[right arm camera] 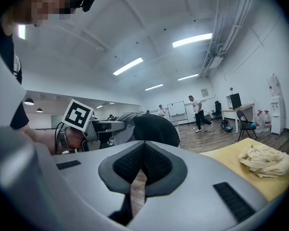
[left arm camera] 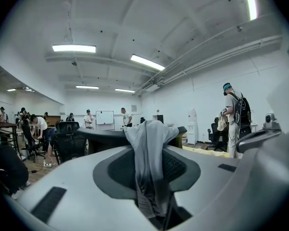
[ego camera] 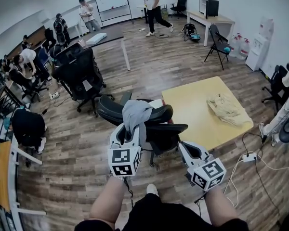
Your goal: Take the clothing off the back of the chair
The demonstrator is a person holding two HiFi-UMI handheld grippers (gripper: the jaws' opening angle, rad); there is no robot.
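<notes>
Left gripper point(ego camera: 130, 133) tight on grey garment point(ego camera: 135, 112) atop chair back point(ego camera: 110, 110); right gripper point(ego camera: 184, 147), jaws together, empty, just right of chair back.

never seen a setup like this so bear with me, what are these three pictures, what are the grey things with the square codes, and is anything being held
There is no robot here. A person holds a two-jaw gripper in each hand, and the cubes with square markers are parts of those grippers. The head view comes from a camera on the person's head, looking steeply down. The other two views come from cameras riding on each gripper, looking along its jaws.

The left gripper is closed on a grey garment that hangs over the back of a black office chair. The right gripper has its jaws together with nothing between them.

Beside the chair stands a yellow table with a crumpled cream cloth lying on it.
</notes>
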